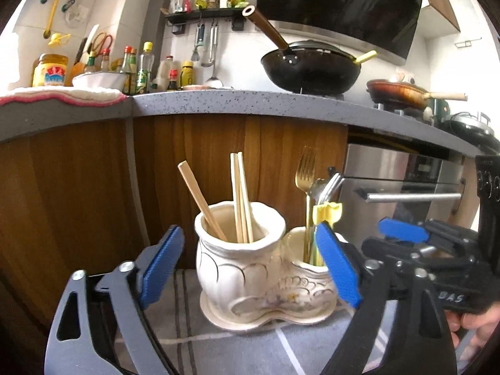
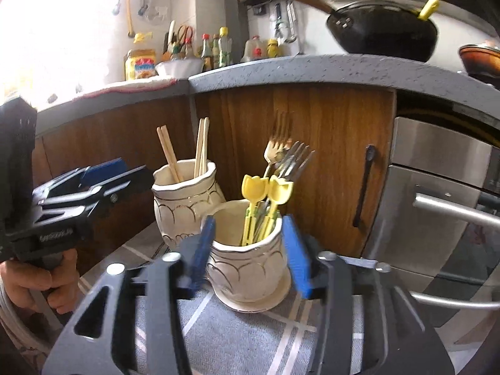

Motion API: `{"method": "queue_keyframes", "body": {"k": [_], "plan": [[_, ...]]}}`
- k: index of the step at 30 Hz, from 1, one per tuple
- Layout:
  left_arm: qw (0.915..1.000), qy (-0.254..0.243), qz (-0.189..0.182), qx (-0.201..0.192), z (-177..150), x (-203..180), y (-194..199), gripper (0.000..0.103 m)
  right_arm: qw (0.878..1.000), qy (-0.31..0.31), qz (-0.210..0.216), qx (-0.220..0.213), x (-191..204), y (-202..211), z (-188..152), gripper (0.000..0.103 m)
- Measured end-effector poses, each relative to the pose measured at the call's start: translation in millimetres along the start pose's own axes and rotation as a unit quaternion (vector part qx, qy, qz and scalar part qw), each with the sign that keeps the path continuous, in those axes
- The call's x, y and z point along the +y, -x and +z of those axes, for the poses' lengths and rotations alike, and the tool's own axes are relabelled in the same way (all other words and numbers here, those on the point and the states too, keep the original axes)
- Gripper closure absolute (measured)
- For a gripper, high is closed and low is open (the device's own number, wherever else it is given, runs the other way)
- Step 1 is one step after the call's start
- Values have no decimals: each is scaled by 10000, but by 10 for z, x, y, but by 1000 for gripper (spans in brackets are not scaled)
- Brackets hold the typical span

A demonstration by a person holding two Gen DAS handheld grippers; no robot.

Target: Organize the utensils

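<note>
Both grippers stood open and empty around the cream ceramic utensil holder as we sorted the utensils.

We held the left gripper with its blue pads spread wide, the taller pot between them untouched; the right gripper flanked the lower pot without pressing on it, its blue pads just clear of the walls. Wooden chopsticks leaned upright in the taller pot, while a gold fork, steel forks and two yellow tulip-topped picks filled the lower one. Our holder sat on a grey striped cloth before a wooden cabinet, under a speckled counter carrying a black wok.
</note>
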State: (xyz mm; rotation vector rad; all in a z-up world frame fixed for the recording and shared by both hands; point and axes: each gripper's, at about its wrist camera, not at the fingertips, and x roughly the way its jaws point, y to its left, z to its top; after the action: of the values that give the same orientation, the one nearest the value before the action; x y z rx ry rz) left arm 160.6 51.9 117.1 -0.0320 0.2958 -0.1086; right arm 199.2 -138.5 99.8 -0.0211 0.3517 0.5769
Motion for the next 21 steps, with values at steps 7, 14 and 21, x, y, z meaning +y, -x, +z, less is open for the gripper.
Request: {"method": "queue_keyframes", "body": {"k": [7, 14, 21], "plan": [[9999, 84, 67, -41, -203, -28, 112, 7, 9986, -71, -138, -505, 56, 267, -168, 12], [9995, 235, 154, 113, -450, 27, 119, 7, 9980, 99, -271, -555, 181, 330, -358, 6], [9994, 303, 160, 53, -563, 79, 173, 6, 9979, 84, -289, -565, 228, 332, -501, 6]]}}
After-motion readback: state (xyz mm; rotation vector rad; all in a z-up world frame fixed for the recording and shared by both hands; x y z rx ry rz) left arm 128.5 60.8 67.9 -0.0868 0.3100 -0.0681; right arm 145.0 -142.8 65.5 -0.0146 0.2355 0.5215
